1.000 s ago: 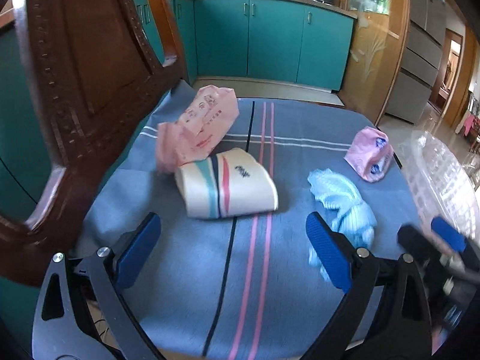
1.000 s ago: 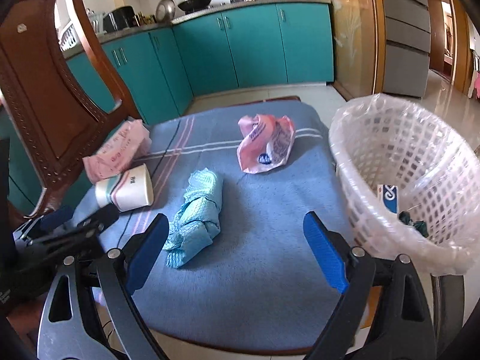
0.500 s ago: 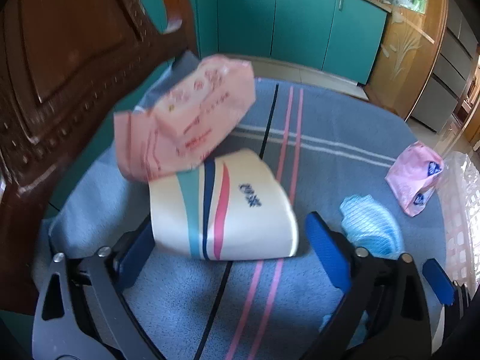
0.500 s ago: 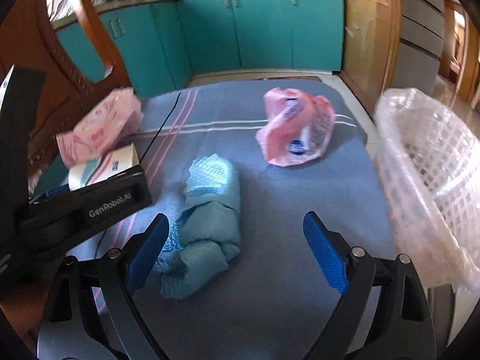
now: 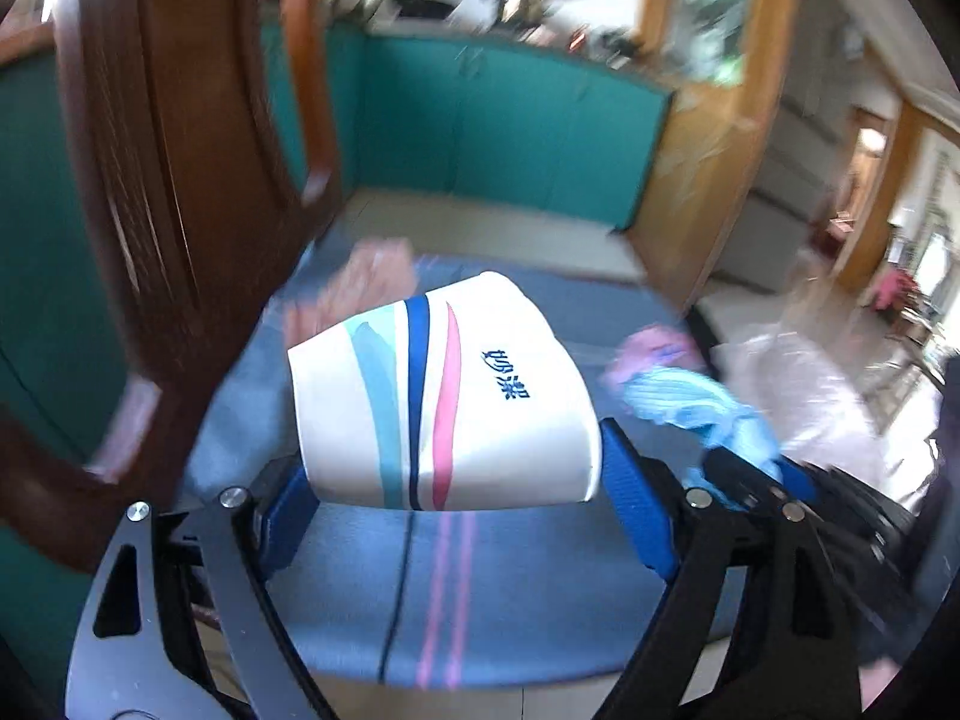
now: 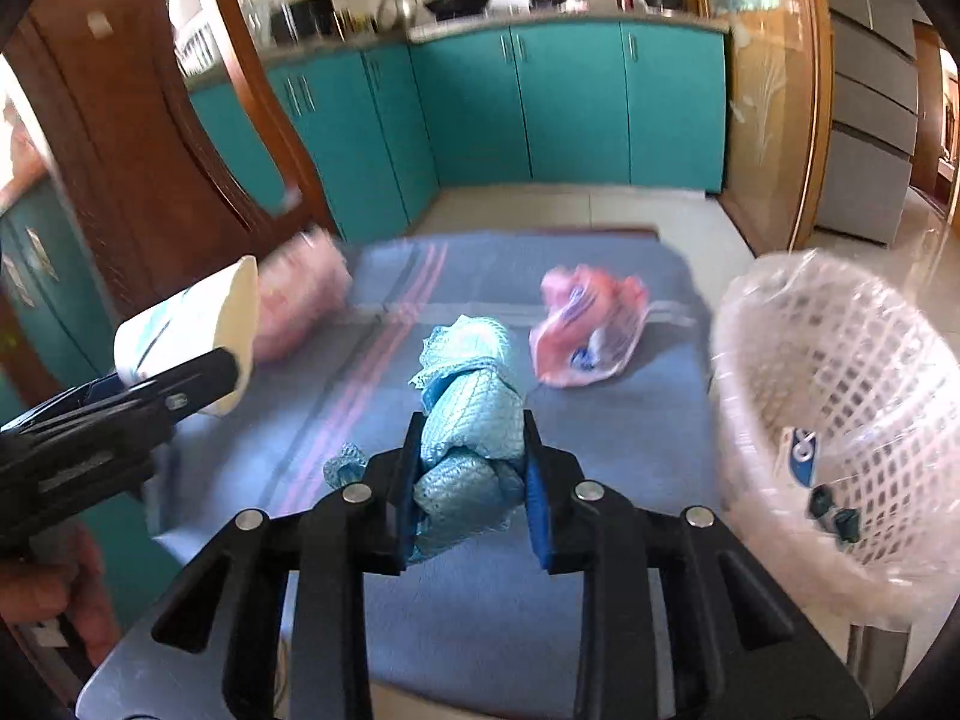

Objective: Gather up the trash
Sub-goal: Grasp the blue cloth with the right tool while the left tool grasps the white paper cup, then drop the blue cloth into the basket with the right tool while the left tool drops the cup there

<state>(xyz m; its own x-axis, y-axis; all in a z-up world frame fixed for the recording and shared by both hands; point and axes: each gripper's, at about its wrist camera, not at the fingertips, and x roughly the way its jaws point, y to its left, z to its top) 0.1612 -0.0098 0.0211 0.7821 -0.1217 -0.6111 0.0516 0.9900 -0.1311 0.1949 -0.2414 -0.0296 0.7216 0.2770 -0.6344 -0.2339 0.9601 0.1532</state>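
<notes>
My left gripper (image 5: 456, 498) is shut on a white paper cup (image 5: 444, 396) with teal, navy and pink stripes, held above the blue cloth (image 5: 528, 558); the cup also shows in the right wrist view (image 6: 192, 336). My right gripper (image 6: 471, 468) is shut on a crumpled light-blue rag (image 6: 468, 420), also seen in the left wrist view (image 5: 702, 408). A pink plastic bag (image 6: 585, 333) and a pink tissue pack (image 6: 300, 300) lie on the cloth. A white lattice trash basket (image 6: 840, 408) with a clear liner stands at the right.
A dark wooden chair back (image 6: 144, 168) rises at the left. Teal kitchen cabinets (image 6: 570, 102) stand behind. The basket holds a small white-and-blue wrapper (image 6: 798, 450) and some dark scraps (image 6: 834, 516).
My left gripper has closed on the paper cup and lifted it off the cloth. My right gripper has moved in and closed on the blue rag.
</notes>
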